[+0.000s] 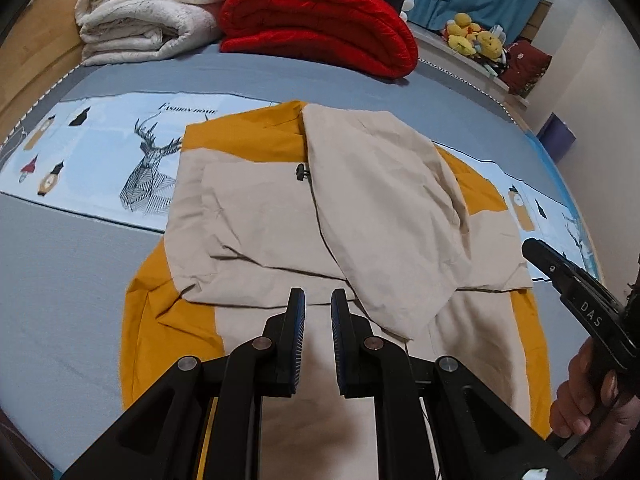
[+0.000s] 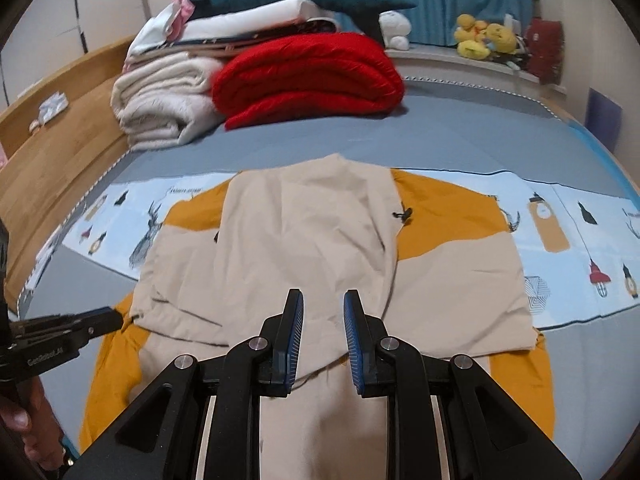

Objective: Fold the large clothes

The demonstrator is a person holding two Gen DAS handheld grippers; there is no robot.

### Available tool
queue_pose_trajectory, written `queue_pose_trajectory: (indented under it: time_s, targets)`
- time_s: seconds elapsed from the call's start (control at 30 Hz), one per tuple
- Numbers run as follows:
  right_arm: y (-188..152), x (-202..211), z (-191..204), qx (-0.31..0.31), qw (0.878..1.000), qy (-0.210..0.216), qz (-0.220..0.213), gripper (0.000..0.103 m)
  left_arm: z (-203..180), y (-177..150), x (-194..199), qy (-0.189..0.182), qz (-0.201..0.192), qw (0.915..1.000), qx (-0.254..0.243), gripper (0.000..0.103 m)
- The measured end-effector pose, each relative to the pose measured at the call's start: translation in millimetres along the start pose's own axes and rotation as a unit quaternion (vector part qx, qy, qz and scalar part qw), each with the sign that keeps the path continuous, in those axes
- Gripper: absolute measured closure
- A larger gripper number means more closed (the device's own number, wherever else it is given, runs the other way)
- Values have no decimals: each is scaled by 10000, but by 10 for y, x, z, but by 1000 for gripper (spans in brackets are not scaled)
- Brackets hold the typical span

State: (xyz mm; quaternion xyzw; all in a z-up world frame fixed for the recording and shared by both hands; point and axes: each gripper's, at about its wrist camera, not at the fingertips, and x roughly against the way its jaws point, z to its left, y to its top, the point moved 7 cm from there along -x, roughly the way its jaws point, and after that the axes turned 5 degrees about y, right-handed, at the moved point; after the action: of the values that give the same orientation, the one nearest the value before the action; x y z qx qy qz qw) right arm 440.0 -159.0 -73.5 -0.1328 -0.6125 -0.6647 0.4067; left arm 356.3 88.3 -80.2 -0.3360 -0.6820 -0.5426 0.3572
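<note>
Jacket (image 1: 280, 216) flat mid-bed, sleeves folded across the chest to narrow it. Left gripper (image 1: 318, 312) and right gripper (image 2: 323, 314) above the near hem, jaws slightly apart, holding nothing.

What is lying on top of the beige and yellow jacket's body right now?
A beige folded-over panel, probably the hood or a sleeve, lies across the jacket, beside a black cord toggle. What it covers underneath cannot be seen. Neither gripper touches the fabric.
</note>
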Motion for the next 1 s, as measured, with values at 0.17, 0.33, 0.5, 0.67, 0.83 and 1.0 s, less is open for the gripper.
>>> queue_pose_trajectory:
  time_s: [0.17, 0.33, 0.5, 0.67, 0.83, 1.0]
  targets:
    - [60, -32, -10, 188, 9995, -24, -254, 81, -74, 168, 72, -109, -224, 9993, -276, 91]
    - [253, 320, -93, -29, 9982, -27, -597, 82, 42, 278, 420, -194, -1007, 9930, -584, 92]
    - [207, 1165, -282, 72, 9952, -254, -938, 82, 330, 74, 788, -304, -1126, 9909, -666, 95]
    - [-63, 2027, -763, -18, 9917, -593, -1143, 82, 783, -445, 1167, -108, -926, 9949, -394, 96]
    - [-901, 2250, -1468, -899, 9922, -637, -589, 81, 1390, -1244, 1212, 99, -262, 9985, 470, 96]
    - [-1834, 2093, -1986, -2086, 9746, -771, 255, 81, 1683, -1676, 986, 47, 387, 9908, 1296, 96]
